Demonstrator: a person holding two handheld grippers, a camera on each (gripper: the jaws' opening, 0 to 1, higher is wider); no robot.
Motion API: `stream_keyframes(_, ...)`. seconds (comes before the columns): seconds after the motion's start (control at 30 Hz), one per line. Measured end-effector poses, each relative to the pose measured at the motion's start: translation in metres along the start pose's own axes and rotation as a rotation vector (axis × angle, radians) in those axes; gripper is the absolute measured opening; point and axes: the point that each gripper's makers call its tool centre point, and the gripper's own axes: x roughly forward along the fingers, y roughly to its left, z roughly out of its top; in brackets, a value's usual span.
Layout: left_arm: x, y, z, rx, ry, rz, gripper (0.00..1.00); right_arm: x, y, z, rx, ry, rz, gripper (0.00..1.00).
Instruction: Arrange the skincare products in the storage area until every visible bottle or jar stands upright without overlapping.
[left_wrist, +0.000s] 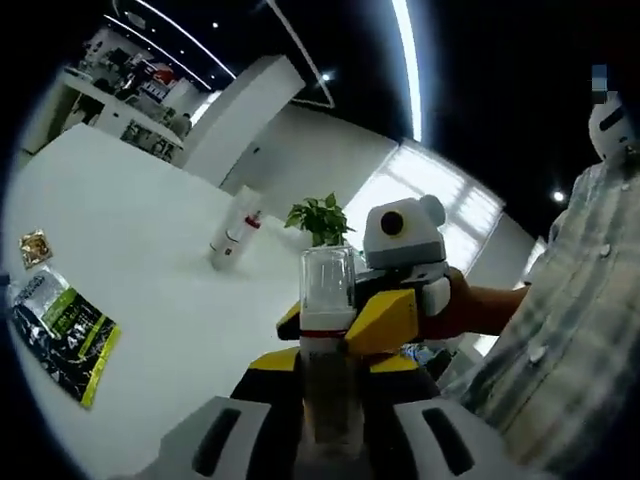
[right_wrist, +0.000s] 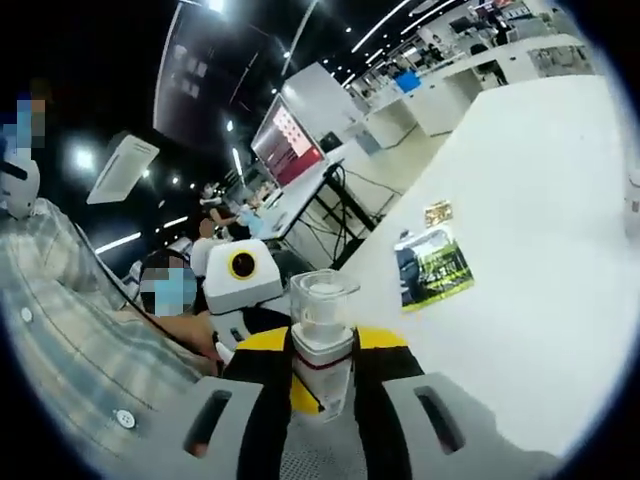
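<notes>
Two grippers (left_wrist: 330, 440) (right_wrist: 322, 425) clamped on one clear-capped cylindrical bottle (left_wrist: 327, 330), glossy white table (left_wrist: 150, 260).

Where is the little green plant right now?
In the left gripper view, the green plant sits far back on the white table, just above the clear-capped bottle and right of the white bottle with a red band.

Bottle (left_wrist: 327, 330) base hidden between fingers; green packet (left_wrist: 62, 335) print too blurred.
</notes>
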Motion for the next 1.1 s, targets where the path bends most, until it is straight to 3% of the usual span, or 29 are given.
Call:
stream_keyframes(0.1, 0.003, 0.002, -0.001, -0.023, 0.018, 0.045, 0.24, -0.001, 0.0, 0.001, -0.024, 0.004, -0.011, 0.2)
stream_keyframes(0.17, -0.001, 0.011, -0.004, 0.007, 0.051, 0.105, 0.31, -0.007, -0.003, 0.012, -0.013, -0.044, -0.011, 0.2)
stream_keyframes(0.2, -0.005, 0.017, -0.004, 0.058, 0.06, 0.148, 0.39, -0.012, -0.006, 0.02, -0.007, -0.081, -0.017, 0.2)
stream_keyframes(0.27, -0.013, 0.032, -0.007, 0.157, 0.103, 0.239, 0.44, -0.022, -0.017, 0.03, -0.006, -0.113, -0.051, 0.2)
stream_keyframes(0.33, -0.019, 0.042, -0.009, 0.219, 0.131, 0.304, 0.54, -0.029, -0.027, 0.035, -0.008, -0.116, -0.08, 0.2)
stream_keyframes(0.4, -0.027, 0.058, -0.015, 0.305, 0.194, 0.398, 0.62, -0.037, -0.038, 0.039, -0.007, -0.111, -0.104, 0.21)
stream_keyframes(0.5, -0.032, 0.067, -0.014, 0.408, 0.223, 0.448, 0.69, -0.05, -0.055, 0.043, -0.012, -0.114, -0.156, 0.21)
stream_keyframes(0.53, -0.033, 0.07, -0.008, 0.479, 0.218, 0.472, 0.7, -0.052, -0.059, 0.045, -0.012, -0.116, -0.169, 0.21)
stream_keyframes(0.6, -0.035, 0.072, -0.003, 0.541, 0.193, 0.493, 0.7, -0.059, -0.07, 0.048, 0.003, -0.127, -0.201, 0.21)
stream_keyframes(0.63, -0.034, 0.074, 0.002, 0.532, 0.13, 0.506, 0.7, -0.063, -0.076, 0.049, 0.018, -0.139, -0.219, 0.21)
stream_keyframes(0.67, -0.035, 0.079, -0.004, 0.487, 0.172, 0.533, 0.69, -0.064, -0.08, 0.05, 0.036, -0.148, -0.232, 0.21)
stream_keyframes(0.7, -0.033, 0.079, -0.003, 0.472, 0.174, 0.535, 0.69, -0.065, -0.081, 0.05, 0.044, -0.15, -0.236, 0.21)
stream_keyframes(0.73, -0.032, 0.076, 0.0, 0.482, 0.145, 0.528, 0.69, -0.066, -0.085, 0.05, 0.066, -0.156, -0.244, 0.21)
stream_keyframes(0.8, -0.035, 0.076, 0.002, 0.527, 0.141, 0.538, 0.69, -0.067, -0.09, 0.049, 0.084, -0.166, -0.254, 0.21)
stream_keyframes(0.9, -0.033, 0.079, -0.005, 0.522, 0.175, 0.539, 0.7, -0.062, -0.099, 0.046, 0.117, -0.166, -0.253, 0.21)
stream_keyframes(1.0, -0.033, 0.086, -0.018, 0.528, 0.246, 0.554, 0.69, -0.05, -0.102, 0.045, 0.113, -0.164, -0.242, 0.21)
stream_keyframes(1.1, -0.035, 0.087, -0.016, 0.52, 0.238, 0.563, 0.69, -0.04, -0.102, 0.041, 0.084, -0.151, -0.217, 0.21)
